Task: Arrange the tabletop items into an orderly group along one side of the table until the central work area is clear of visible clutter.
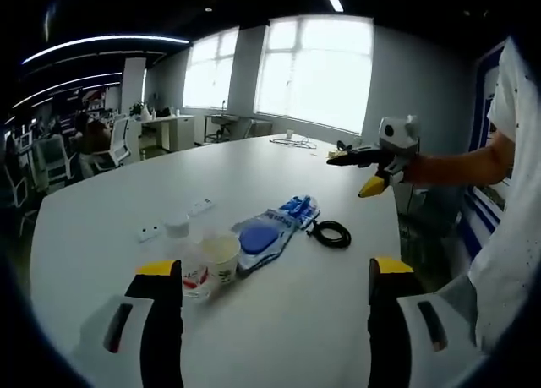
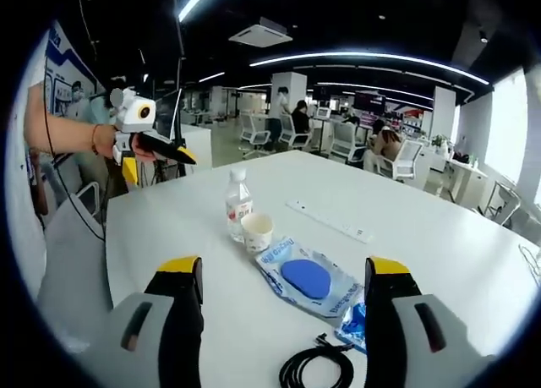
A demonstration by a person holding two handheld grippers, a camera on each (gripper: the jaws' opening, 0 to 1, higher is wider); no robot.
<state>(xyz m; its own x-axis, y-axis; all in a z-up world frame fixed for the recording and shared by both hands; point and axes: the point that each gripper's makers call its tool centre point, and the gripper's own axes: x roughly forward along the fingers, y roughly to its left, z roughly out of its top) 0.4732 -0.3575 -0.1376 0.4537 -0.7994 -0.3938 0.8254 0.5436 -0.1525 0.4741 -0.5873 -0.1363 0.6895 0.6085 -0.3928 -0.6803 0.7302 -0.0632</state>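
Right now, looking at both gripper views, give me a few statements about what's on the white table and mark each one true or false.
1. The clear plastic water bottle stands upright beside the small paper cup. True.
2. The coiled black cable lies inside the paper cup. False: it lies on the white table, near the plastic bag.
3. The clear plastic bag holding a blue oval pad lies flat on the table. True.
4. The left gripper is clamped on the bottle. False: its jaws are open and hold nothing.
5. The right gripper is open. True.
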